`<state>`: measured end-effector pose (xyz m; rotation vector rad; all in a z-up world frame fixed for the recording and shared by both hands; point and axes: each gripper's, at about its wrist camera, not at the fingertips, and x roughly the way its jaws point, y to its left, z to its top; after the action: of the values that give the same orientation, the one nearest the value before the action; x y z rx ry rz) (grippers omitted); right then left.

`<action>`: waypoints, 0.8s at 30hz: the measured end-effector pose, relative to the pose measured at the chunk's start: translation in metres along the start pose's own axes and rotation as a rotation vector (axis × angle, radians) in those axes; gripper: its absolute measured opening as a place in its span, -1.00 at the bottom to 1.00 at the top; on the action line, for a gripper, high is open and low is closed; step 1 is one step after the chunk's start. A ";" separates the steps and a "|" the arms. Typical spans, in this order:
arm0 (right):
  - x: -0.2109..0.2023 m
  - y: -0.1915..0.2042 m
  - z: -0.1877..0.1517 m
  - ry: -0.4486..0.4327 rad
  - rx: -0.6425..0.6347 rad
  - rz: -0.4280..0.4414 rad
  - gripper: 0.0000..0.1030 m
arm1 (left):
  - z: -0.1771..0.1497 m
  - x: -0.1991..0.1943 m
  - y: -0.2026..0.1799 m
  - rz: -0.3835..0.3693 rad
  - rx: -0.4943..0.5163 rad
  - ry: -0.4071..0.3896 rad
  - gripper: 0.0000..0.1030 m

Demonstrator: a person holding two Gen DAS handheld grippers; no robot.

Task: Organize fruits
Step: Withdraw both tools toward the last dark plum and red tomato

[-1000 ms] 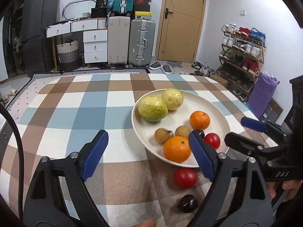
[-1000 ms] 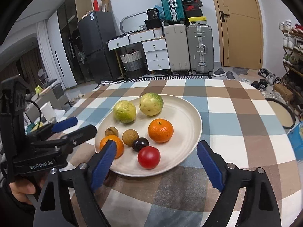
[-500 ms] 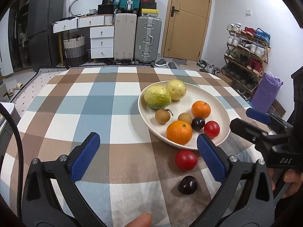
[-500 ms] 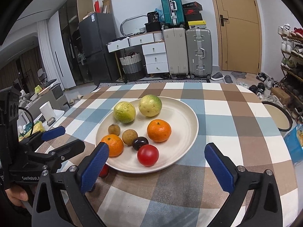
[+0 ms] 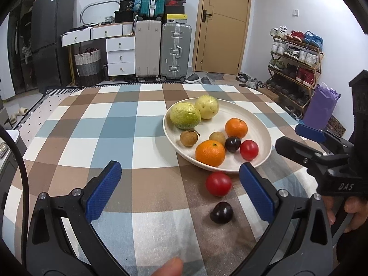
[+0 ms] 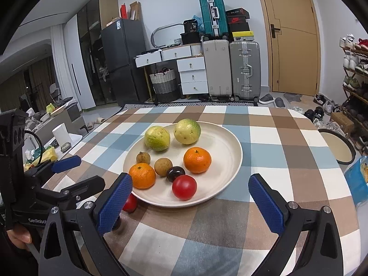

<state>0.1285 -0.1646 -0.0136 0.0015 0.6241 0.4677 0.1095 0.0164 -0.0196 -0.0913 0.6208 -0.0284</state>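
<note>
Right now your left gripper hangs over the checked tablecloth with its blue pads spread wide and nothing between them. Just ahead of its right pad, a loose red tomato sits on the cloth, close to the near rim of the cream plate, and a dark plum lies a little nearer to you, apart from the tomato. On the plate you have two green-yellow guavas at the far left side, touching each other, then two small brown longans, two oranges, another dark plum and a second red tomato toward the right. Further right, your right gripper is also wide open and empty, its pads framing the near edge of the plate from above the cloth. From that view the loose tomato peeks out behind its left pad, while the loose plum is almost entirely hidden.
</note>
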 end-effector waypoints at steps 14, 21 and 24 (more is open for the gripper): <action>-0.003 0.006 -0.008 0.039 -0.022 0.030 0.99 | -0.009 -0.008 0.000 -0.005 -0.002 0.033 0.98; 0.001 0.005 -0.009 0.081 -0.007 0.025 0.99 | -0.012 -0.004 -0.001 -0.001 0.000 0.075 0.98; 0.002 0.005 -0.010 0.091 -0.010 0.029 0.99 | -0.014 -0.004 -0.005 -0.022 0.013 0.087 0.98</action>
<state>0.1219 -0.1612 -0.0221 -0.0199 0.7122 0.5012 0.0981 0.0109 -0.0279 -0.0845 0.7065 -0.0583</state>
